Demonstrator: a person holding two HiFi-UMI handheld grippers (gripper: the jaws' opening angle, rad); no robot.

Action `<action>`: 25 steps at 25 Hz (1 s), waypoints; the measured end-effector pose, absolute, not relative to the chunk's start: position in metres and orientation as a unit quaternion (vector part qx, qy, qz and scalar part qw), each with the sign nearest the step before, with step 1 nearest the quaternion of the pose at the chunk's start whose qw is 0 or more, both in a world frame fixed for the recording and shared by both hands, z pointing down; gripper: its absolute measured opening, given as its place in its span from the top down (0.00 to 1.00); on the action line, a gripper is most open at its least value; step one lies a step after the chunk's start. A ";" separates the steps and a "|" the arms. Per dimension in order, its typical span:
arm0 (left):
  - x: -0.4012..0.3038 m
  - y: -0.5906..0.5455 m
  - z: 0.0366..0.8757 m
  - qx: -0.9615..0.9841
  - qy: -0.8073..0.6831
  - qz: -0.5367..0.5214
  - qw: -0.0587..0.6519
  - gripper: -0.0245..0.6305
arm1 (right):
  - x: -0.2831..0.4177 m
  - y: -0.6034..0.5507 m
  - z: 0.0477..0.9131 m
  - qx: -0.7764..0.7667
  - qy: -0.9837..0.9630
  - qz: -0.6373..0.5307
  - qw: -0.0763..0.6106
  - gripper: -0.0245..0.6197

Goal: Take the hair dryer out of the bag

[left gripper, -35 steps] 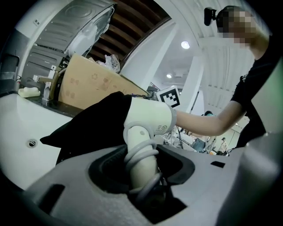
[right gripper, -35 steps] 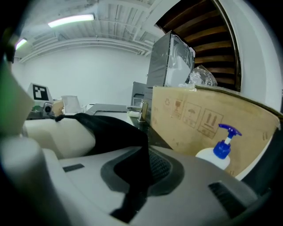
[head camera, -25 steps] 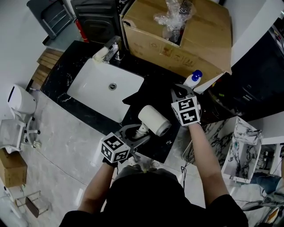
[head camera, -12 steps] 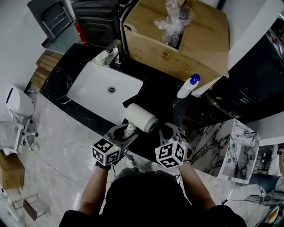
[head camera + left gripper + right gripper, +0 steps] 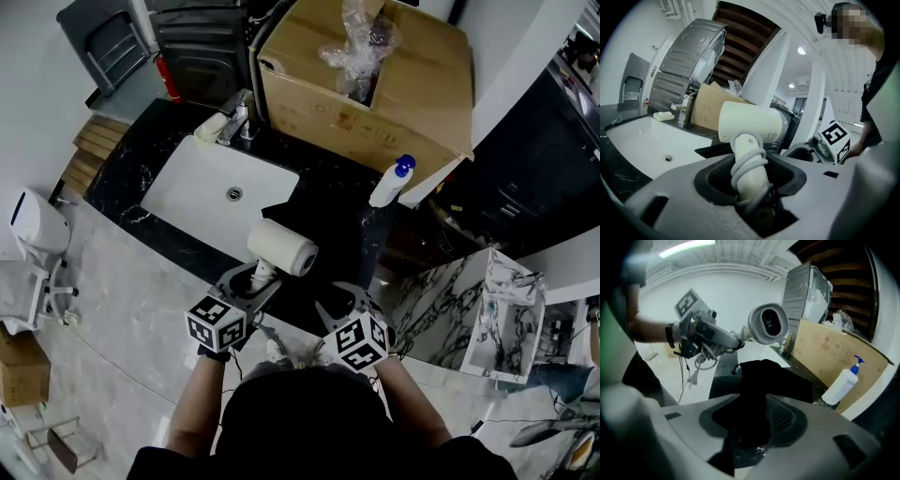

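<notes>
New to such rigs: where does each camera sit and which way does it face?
Head view: on the head, facing steeply down at the sink; shows both forearms, left gripper, right gripper.
Left gripper view: on it, along jaws gripping the hair dryer; shows right gripper.
Right gripper view: on it, along jaws just opening, black bag between; shows left forearm.
Shared: hair dryer.

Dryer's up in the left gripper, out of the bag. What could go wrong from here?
The left gripper grips the hair dryer only by its cord-wrapped handle; the head might tilt or slip. The plug dangles loose and could snag the counter edge. The right gripper has jaws that have just been opening, with the black bag between them; it may slide off.
</notes>
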State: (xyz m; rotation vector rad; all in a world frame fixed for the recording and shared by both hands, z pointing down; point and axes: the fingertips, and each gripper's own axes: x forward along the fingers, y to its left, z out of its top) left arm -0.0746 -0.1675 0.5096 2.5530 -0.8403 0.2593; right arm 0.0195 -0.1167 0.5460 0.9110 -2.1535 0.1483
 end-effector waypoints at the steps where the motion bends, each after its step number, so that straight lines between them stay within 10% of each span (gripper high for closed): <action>1: -0.075 -0.168 0.509 0.922 -0.307 0.091 0.218 0.65 | 0.021 -0.115 0.536 0.365 -0.853 0.070 0.367 0.69; 8: -0.079 -0.167 0.496 0.917 -0.334 0.079 0.202 0.65 | 0.052 -0.126 0.471 0.461 -0.855 0.079 0.224 0.92; 25: -0.116 -0.142 0.463 0.894 -0.416 0.041 0.161 0.65 | 0.122 -0.132 0.405 0.568 -0.815 0.045 0.107 0.94</action>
